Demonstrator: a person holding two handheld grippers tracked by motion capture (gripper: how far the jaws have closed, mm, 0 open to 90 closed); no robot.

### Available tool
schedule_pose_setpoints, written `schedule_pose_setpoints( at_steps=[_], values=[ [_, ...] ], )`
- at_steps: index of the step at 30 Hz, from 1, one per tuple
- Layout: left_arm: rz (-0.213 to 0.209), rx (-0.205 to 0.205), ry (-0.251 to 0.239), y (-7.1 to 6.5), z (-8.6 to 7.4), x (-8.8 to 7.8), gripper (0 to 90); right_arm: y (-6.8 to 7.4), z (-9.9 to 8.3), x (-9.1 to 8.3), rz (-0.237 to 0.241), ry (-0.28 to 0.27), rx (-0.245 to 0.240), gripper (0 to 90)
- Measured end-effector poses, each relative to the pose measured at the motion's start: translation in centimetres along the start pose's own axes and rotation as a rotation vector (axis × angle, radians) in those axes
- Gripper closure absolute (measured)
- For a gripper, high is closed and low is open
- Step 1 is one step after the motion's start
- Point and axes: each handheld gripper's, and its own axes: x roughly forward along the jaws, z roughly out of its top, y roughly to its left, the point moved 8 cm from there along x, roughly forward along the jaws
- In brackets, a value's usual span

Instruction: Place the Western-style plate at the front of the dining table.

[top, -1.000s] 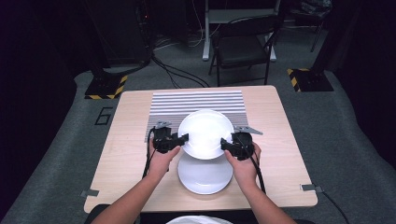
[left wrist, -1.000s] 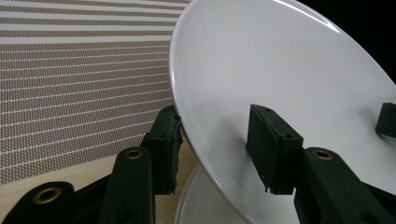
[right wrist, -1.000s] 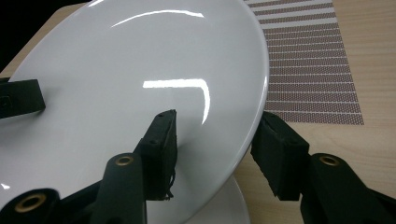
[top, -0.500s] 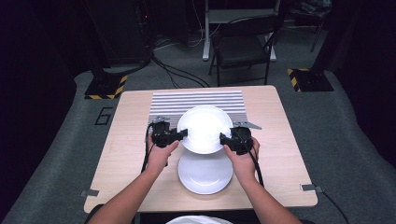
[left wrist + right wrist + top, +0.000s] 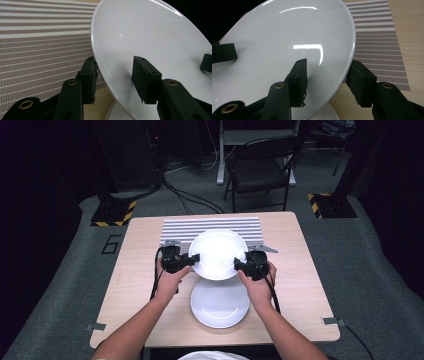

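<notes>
Both forearms reached forward from the tabletop's near edge; the left gripper [image 5: 192, 259] and right gripper [image 5: 240, 265] each clamped opposite rims of the raised plate [image 5: 217, 251], held above a second plate [image 5: 219, 302] and the striped mat [image 5: 175, 231].

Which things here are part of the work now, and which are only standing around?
In use:
- upper white plate, held at opposite rims
- left gripper, shut on its rim
- right gripper, shut on its rim
- lower white plate, lying on the table beneath
- striped mat, behind the plates

Just around:
- folding chair beyond the table
- floor cables
- table itself, only the support
</notes>
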Motion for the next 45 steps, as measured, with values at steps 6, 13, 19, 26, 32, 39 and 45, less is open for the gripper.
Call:
schedule_pose_setpoints(
  at_steps=[6,13,19,26,32,39,45],
  values=[
    [-0.003,-0.016,-0.001,0.6,0.3,0.2,55.7,0.2,0.7,0.7,-0.004,-0.004,-0.011,50.9],
    [0.000,-0.032,-0.002,1.4,0.5,0.5,55.8,0.4,1.1,1.5,0.002,0.000,-0.016,51.2],
    [0.003,-0.043,-0.008,1.8,0.8,0.6,55.7,0.6,1.5,2.0,0.006,0.002,-0.019,51.2],
    [0.024,-0.038,-0.014,2.3,1.8,0.7,56.0,0.8,2.0,2.7,0.025,0.006,-0.009,51.1],
    [0.031,-0.038,-0.018,2.7,2.1,1.1,56.3,0.8,2.5,3.3,0.017,0.009,-0.014,51.1],
    [0.036,-0.022,-0.018,2.9,2.5,1.3,57.5,0.5,2.8,4.2,0.025,0.019,0.004,51.1],
    [0.044,-0.024,-0.020,3.0,2.6,1.8,58.1,0.3,2.9,4.8,0.023,0.028,0.017,51.1]
  ],
)
